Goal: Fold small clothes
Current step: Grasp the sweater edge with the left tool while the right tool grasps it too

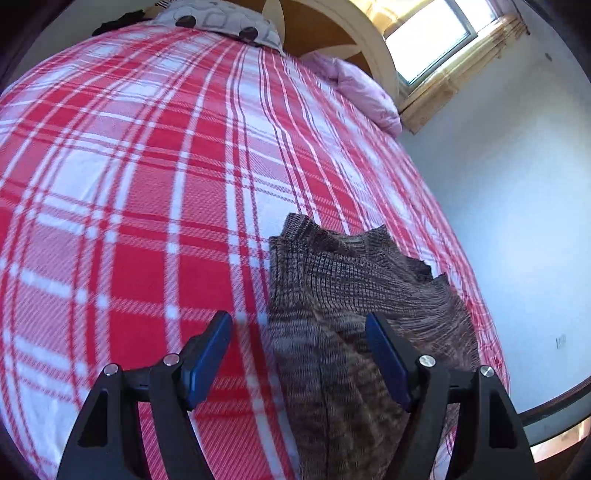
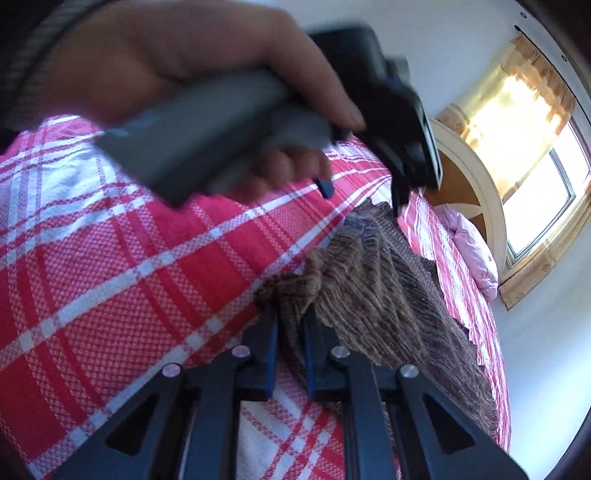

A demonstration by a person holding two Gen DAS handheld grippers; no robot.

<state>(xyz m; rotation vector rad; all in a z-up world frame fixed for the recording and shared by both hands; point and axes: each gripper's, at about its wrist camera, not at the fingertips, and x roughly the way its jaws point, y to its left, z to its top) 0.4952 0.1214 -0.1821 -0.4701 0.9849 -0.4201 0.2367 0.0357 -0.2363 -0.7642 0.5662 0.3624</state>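
Garment under inspection: one small brown knitted sweater (image 1: pixel 354 295), lying on the bed (image 1: pixel 147 184) near its right-hand edge, on a red and white checked sheet. It lies rumpled, not flat; a raised fold shows along its near side in the right wrist view.

Right hand-held gripper (image 2: pixel 290 325): jaws drawn nearly together, with a bunched corner of the sweater pinched between the blue pads. The cloth stands up in a ridge at the pinch, so the grip appears to bite.

Left hand-held gripper (image 1: pixel 299 354): jaws wide apart, holding nothing. One edge of the sweater lies beneath and between the open fingers, but the pads are clear of it. In the right wrist view, the person's hand (image 2: pixel 207 74) carries this tool above the far end of the sweater, blurred.

Surroundings: a patterned pillow (image 1: pixel 218 18) and a pink one (image 1: pixel 362 88) at the headboard, well apart from the work. Window (image 1: pixel 428 40) beyond.

Assessment: the step in hand appears to be securing a second corner before the fold. Recommendations:
- Bring the left tool down over the edge matching the right's, not the middle of the cloth.
- Take a single layer where possible; the knit is thick and may bunch.
- Close fully before lifting, then raise both corners together and level.
- Keep the garment away from the bed edge, where it could slide off.
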